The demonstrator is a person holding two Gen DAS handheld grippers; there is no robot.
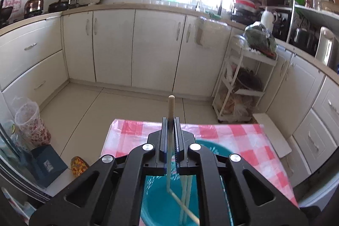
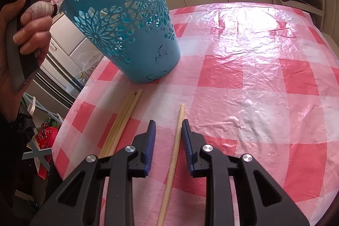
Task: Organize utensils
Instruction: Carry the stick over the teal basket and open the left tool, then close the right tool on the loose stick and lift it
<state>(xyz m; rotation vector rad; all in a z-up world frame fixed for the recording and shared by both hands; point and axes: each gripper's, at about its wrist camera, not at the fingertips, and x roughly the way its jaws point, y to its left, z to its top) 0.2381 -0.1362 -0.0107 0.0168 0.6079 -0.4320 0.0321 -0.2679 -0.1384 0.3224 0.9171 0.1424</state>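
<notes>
My left gripper (image 1: pixel 170 120) is shut on a pale wooden chopstick (image 1: pixel 171 105) that stands upright between its jaws, its end poking out above them. It hangs over the teal cut-out basket (image 1: pixel 152 194), where a few more chopsticks (image 1: pixel 186 194) lean inside. In the right wrist view the basket (image 2: pixel 127 24) stands on the red-checked tablecloth (image 2: pixel 254 77). My right gripper (image 2: pixel 168 123) is open low over the cloth, with a single chopstick (image 2: pixel 177 141) lying between its jaws, close to the right pad. A bundle of chopsticks (image 2: pixel 125 120) lies to its left.
A person's hand (image 2: pixel 27 31) holds the left gripper's handle up beside the basket rim. Past the table's far edge are floor, cream cabinets, a white shelf trolley (image 1: pixel 241 86) and a patterned bin (image 1: pixel 31 124). The cloth to the right of the basket is bare.
</notes>
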